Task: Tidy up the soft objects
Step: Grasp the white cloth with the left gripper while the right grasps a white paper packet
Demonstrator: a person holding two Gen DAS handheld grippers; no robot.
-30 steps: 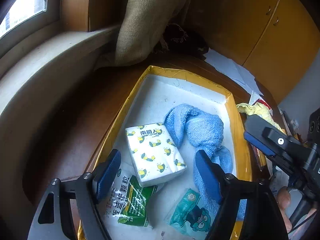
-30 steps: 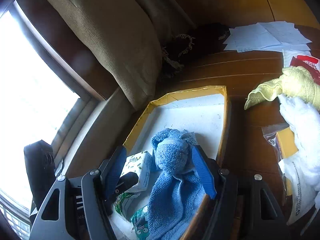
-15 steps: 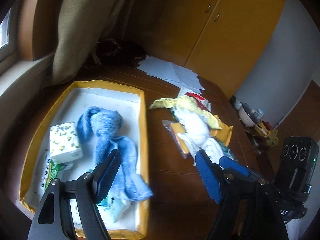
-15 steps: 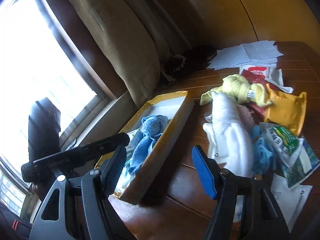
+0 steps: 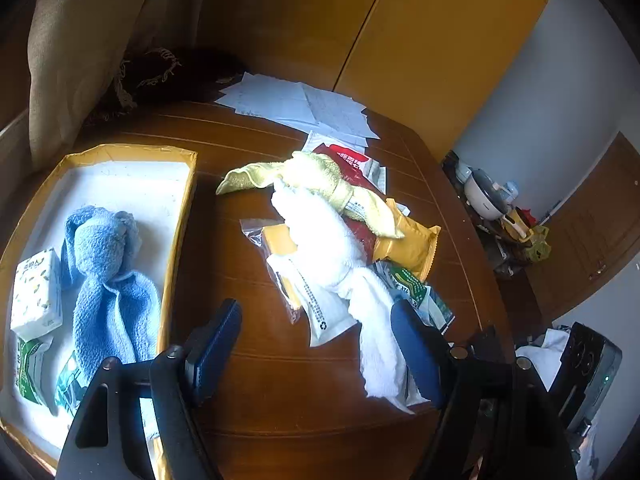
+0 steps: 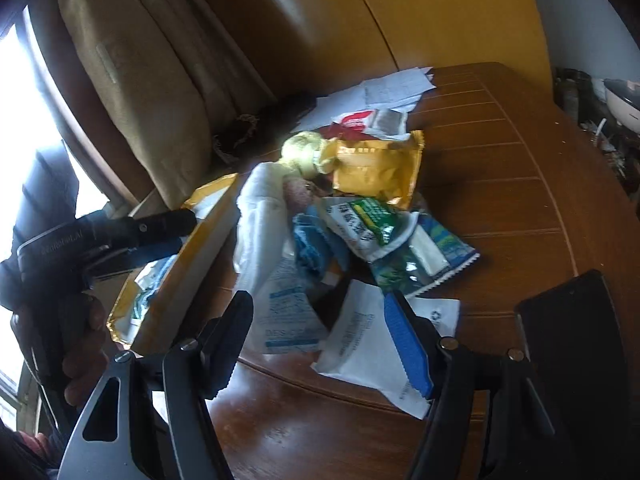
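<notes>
Left gripper (image 5: 316,344): jaws wide, nothing between them, over bare table (image 5: 280,408).
Right gripper (image 6: 320,332): jaws wide and empty, white sachets (image 6: 368,344) just ahead between the fingers.
Tray (image 5: 176,216): left of the left gripper; it held a blue towel (image 5: 108,276), a tissue pack (image 5: 36,292) and green packets.
Pile: ahead and right of the left gripper; a white towel (image 5: 332,248) lay over packets, a yellow towel (image 5: 320,180) behind it.
Step, as I judged it: reach into the pile for the next soft piece.
How to do it well: take the white towel at a thick bunched part, clear of the slippery packets under it, lift straight so nothing drags along, then carry it left over the tray rim.
Risk: the loose tail could snag a sachet.
Writing: Chinese characters on the green packet (image 6: 360,220) and red pack (image 5: 348,160), too small to read; a recycling mark on a white sachet.
</notes>
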